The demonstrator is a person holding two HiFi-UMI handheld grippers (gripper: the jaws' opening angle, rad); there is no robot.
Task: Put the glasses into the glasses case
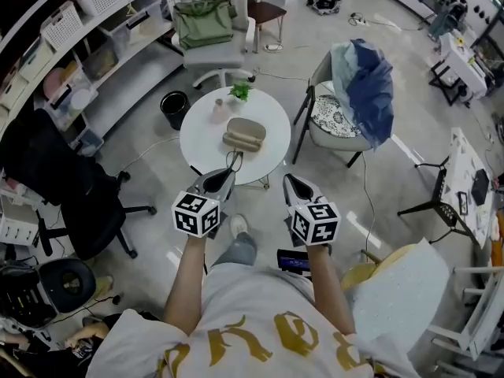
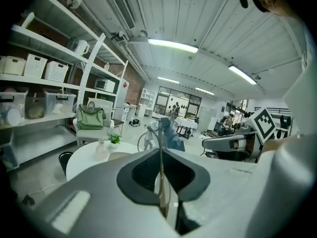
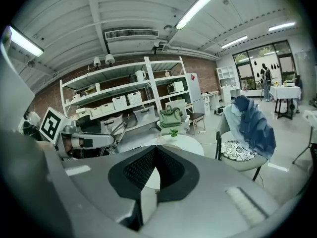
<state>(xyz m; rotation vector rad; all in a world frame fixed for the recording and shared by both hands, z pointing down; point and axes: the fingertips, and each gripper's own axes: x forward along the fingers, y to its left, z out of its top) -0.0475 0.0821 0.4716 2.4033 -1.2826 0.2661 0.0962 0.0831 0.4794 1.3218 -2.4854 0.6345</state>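
Head view: plant (image 1: 240, 91) near glasses case (image 1: 244, 135)

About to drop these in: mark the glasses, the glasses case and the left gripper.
glasses (image 2: 160, 157): left gripper view, thin frame wire above the shut gripper.
glasses case (image 1: 245, 134): head view, its beige top.
left gripper (image 1: 228, 173): head view, at its fingertips.

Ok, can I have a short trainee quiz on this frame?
1. True or false: the right claw holds the glasses.
2. Where is the case? A) on the round table B) on a shelf C) on the floor
3. Fill in: the chair beyond the table carries a green ____.
Key: 1 false, the left claw is shut on them; 2 A; 3 bag.
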